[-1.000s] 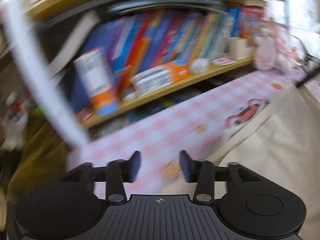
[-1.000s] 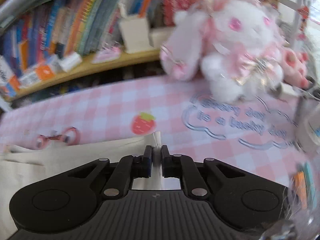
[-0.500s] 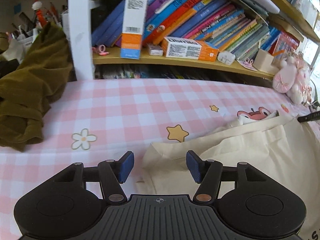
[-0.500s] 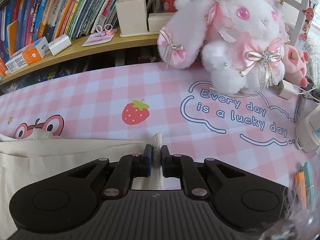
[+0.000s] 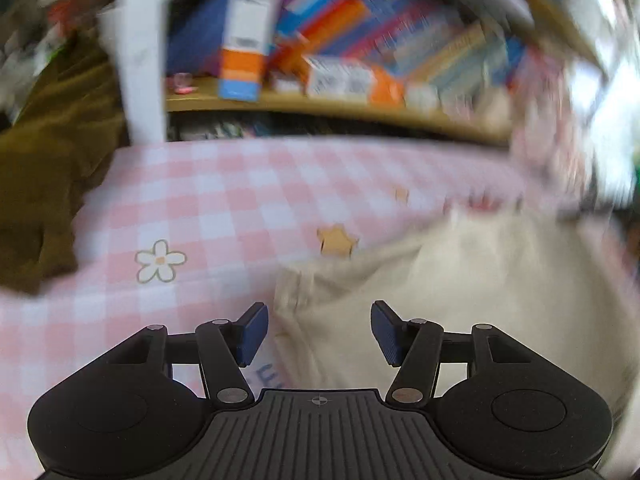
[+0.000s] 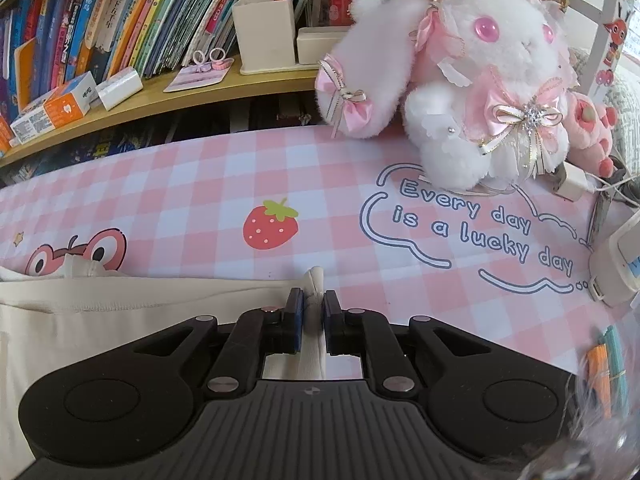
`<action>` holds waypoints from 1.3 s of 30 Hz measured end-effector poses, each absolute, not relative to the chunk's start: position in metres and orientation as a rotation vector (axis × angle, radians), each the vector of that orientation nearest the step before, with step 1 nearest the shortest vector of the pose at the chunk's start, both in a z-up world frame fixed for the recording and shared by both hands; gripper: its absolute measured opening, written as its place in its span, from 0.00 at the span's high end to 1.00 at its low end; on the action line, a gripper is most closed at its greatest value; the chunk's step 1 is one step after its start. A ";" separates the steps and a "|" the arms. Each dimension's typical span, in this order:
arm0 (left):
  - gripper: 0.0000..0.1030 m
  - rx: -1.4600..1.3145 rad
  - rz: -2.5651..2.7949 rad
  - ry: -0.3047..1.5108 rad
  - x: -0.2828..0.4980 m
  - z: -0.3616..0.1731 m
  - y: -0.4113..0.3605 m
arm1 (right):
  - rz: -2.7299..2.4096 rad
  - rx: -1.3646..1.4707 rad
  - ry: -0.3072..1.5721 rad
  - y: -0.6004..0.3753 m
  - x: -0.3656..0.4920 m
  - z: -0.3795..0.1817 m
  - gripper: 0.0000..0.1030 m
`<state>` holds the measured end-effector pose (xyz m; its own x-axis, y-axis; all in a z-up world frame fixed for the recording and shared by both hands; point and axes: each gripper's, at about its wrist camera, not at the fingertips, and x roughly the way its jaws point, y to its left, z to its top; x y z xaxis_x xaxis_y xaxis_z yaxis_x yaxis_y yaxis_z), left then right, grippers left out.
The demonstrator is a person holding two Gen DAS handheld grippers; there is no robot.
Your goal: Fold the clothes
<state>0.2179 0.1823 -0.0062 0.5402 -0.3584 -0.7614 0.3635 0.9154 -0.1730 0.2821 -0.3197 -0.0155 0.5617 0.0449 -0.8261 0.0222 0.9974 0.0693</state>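
Right gripper (image 6: 312,312) pinching cream garment (image 6: 120,320)

We're in a home: ahead, books (image 6: 132,20) (kids' ones), a plush bunny (image 6: 472,80), pink checked cloth (image 6: 224,200).

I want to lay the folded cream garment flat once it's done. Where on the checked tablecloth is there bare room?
Best patch: the tablecloth between the cream garment and the bookshelf, around the strawberry print. Also free: around the flower print, between garment and olive cloth. Crowded: the right end, with the plush rabbit and chargers.
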 end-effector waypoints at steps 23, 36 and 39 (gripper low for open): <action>0.50 -0.116 -0.181 0.861 0.212 -0.002 0.188 | -0.017 0.061 0.998 -0.323 0.259 -0.002 0.63; 0.21 0.091 -0.080 0.798 0.041 0.010 0.126 | 0.055 0.199 0.964 -0.333 0.062 0.003 0.47; 0.21 0.109 -0.043 0.808 0.021 0.008 0.107 | 0.043 0.278 0.970 -0.341 0.027 -0.002 0.42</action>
<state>0.0208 0.1073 0.0076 0.6903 0.0032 -0.7235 0.0803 0.9935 0.0810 0.0271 -0.3409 -0.0024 0.5675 0.1602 -0.8076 0.0876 0.9636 0.2527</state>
